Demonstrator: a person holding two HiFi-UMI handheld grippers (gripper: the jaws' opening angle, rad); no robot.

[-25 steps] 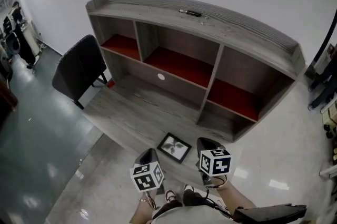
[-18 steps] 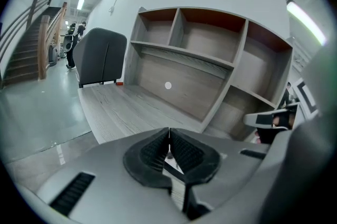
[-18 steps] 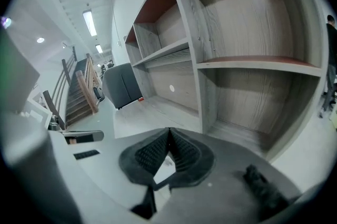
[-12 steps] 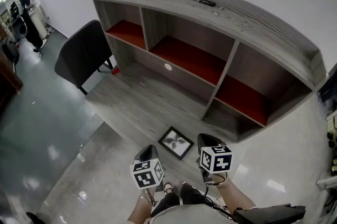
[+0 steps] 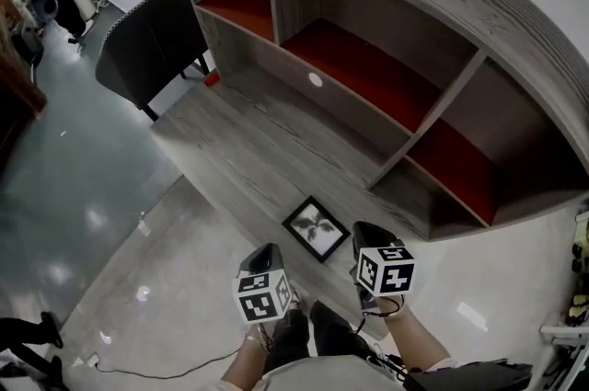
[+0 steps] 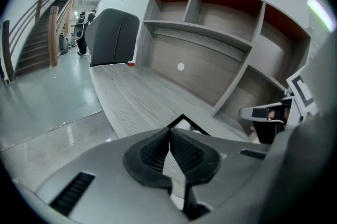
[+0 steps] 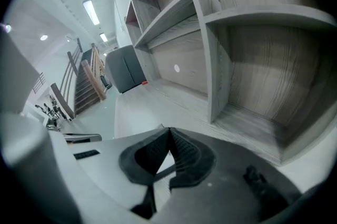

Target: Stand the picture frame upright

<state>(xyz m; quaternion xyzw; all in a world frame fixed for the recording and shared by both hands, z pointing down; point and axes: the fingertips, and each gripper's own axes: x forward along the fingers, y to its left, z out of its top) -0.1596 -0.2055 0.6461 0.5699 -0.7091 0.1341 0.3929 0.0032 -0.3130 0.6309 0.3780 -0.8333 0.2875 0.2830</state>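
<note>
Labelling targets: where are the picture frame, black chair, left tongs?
picture frame (image 5: 317, 228), head view, photo centre
black chair (image 5: 152, 47), head view, backrest
left tongs (image 6: 169, 132), left gripper view, meeting tips

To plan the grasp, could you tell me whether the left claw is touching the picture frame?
Apart. The head view shows a plain gap between the left claw and the picture frame, which lies flat.

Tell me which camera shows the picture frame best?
The head view: the whole picture frame shows from above, lying flat on the wooden surface. The left gripper view catches only its black corner. The right gripper view does not clearly show it.
</note>
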